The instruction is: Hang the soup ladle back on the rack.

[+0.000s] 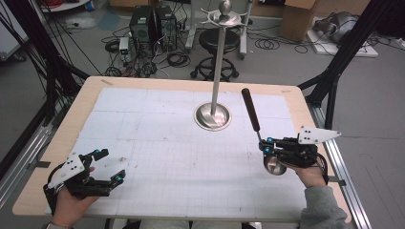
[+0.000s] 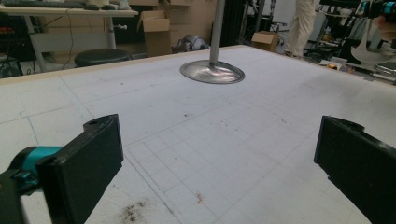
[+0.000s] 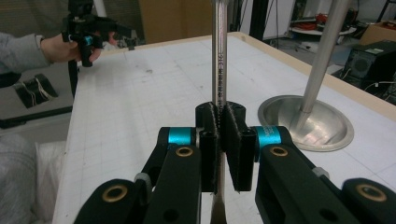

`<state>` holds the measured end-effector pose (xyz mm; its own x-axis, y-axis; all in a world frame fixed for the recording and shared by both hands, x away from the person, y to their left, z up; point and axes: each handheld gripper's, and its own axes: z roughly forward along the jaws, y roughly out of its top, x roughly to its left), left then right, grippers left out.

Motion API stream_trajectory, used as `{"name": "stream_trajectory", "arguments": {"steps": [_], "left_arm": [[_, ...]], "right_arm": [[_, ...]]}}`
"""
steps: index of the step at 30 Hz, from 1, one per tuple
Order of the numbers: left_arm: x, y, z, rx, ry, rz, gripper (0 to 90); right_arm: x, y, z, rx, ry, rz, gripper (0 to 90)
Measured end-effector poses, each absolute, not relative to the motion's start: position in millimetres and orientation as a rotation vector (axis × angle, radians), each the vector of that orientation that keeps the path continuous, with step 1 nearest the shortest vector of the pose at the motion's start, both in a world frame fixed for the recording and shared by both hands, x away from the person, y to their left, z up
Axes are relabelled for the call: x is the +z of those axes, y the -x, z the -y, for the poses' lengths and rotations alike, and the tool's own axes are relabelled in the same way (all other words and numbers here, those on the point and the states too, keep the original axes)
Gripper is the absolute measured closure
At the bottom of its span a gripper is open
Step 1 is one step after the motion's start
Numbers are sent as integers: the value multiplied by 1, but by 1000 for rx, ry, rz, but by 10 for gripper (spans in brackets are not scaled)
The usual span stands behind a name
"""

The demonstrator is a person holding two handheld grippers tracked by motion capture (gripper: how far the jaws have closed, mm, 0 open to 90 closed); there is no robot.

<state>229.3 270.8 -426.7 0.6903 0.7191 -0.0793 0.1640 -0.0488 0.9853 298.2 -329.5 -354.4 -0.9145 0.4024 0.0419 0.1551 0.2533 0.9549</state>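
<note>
Ladle [image 1: 260,134], steel, with black grip end raised and pointing away over the tabletop [image 1: 143,124], bowl low at the near right edge. Held by the metal shaft [image 3: 219,60], clamped in the right claw [image 1: 268,145], jaws pressed nearly together on it; the pinch sits close above the bowl, probably to keep the long handle from swinging. Handle tilted toward the stand [image 1: 213,116], a round steel base with an upright pole carrying hooks at the top [image 1: 224,18]; likely destination for hanging, judging by the free handle end aimed that way. Base of the stand seen just beyond the gripped shaft in the right gripper view [image 3: 306,123].

Left claw [image 1: 107,167] spread wide, nothing between the jaws, resting low at the near left of the tabletop, well apart from ladle and stand; apparently kept in reserve. Same claw seen far off in the right gripper view [image 3: 86,32]. White gridded sheet [image 2: 224,140] covering the tabletop, bearing small dark specks near the left claw.
</note>
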Motion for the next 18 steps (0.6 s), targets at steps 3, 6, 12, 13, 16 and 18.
{"name": "stream_trajectory", "arguments": {"steps": [3,6,12,13,16,18], "left_arm": [[-427,-229,-271,522,-1591,-744,18],[-427,-228,-272,527,-1587,-745,18],[-427,-226,-274,528,-1582,-754,18],[-427,-226,-274,529,-1583,-755,18],[-427,-225,-275,531,-1585,-756,18],[-427,-225,-275,534,-1584,-758,18]], "right_arm": [[-355,-303,331,1739,-533,-2299,848],[-357,-308,330,1723,-556,-2295,848],[-357,-319,329,1741,-591,-2286,848],[-356,-320,329,1742,-592,-2283,848],[-349,-325,330,1753,-593,-2277,848],[-344,-328,332,1759,-602,-2265,848]]}}
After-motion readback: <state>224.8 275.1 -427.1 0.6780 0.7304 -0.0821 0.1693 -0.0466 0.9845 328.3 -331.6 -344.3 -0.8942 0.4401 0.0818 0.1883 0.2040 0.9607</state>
